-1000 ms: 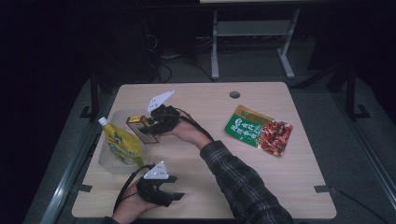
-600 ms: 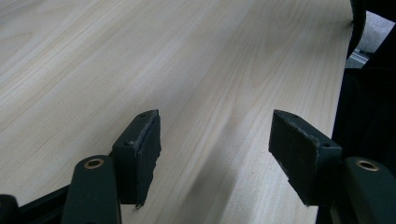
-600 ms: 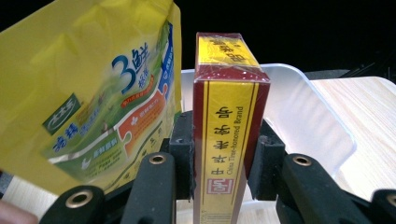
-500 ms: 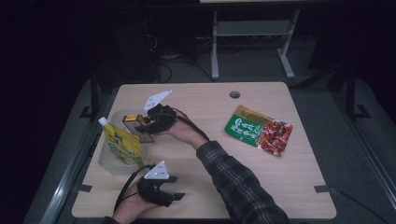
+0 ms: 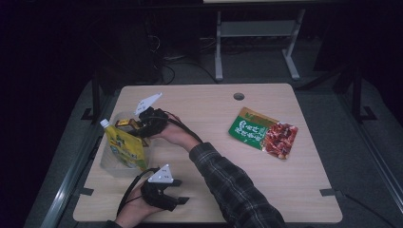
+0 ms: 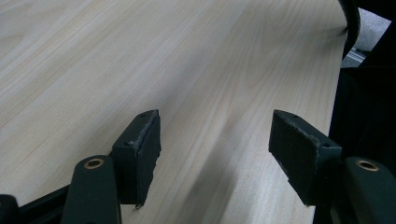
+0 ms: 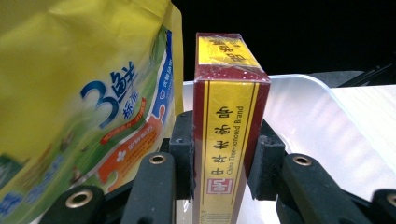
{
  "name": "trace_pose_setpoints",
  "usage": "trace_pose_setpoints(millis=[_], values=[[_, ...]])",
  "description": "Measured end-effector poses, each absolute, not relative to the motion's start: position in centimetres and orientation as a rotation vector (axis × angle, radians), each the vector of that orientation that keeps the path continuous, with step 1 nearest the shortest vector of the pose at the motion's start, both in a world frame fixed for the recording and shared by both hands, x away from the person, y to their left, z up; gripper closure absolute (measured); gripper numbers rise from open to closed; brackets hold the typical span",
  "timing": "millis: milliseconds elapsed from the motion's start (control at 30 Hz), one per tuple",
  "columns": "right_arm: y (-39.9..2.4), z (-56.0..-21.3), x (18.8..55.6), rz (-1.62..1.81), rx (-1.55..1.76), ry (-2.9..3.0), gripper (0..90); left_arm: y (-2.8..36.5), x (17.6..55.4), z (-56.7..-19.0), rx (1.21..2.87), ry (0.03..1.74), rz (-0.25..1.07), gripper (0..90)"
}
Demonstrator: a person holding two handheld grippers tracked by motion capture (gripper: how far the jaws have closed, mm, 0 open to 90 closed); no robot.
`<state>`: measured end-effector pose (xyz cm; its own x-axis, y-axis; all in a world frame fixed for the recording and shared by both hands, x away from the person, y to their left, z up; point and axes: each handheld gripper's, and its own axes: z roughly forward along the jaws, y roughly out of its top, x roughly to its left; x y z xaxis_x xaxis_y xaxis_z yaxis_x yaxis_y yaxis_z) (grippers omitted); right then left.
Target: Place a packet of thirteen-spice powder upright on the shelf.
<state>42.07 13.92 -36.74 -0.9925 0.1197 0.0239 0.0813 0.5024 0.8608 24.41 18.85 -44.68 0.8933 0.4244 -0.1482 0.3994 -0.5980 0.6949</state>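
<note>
My right gripper (image 7: 224,154) clamps matt black, rough-edged pads on a yellow-and-maroon box (image 7: 227,135) wrapped in glossy clear film. The yellow pouch (image 7: 84,93) beside it is shiny plastic. The clear bin (image 7: 299,116) looks smooth, translucent plastic; the table (image 6: 196,70) is pale matt wood-grain.

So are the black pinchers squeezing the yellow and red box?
Touching. In the right gripper view, both pads of the right gripper press flat against the sides of the box.

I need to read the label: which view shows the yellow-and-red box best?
The right gripper view: the box stands close up between the right claw's pads, print legible. The high view shows it small and dim.
</note>
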Motion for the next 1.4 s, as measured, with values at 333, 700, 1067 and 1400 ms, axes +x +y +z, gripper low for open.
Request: trace_pose_setpoints(millis=[333,700,1067,1400], values=[[15.2,-37.7,42.3,1.548,0.167,2.688,66.2,18.7,24.5,-44.8,2.276,0.575,0.037,33.5],[13.0,-37.7,42.0,1.542,0.219,2.672,47.3,18.7,24.4,-44.8,2.278,0.589,0.032,33.5],[6.6,-37.1,40.5,1.496,0.324,2.662,39.3,18.6,24.5,-44.9,2.278,0.599,0.028,33.5],[-0.4,-38.0,39.7,1.416,0.483,2.6,37.8,18.5,24.9,-44.8,2.282,0.59,0.033,33.5]])
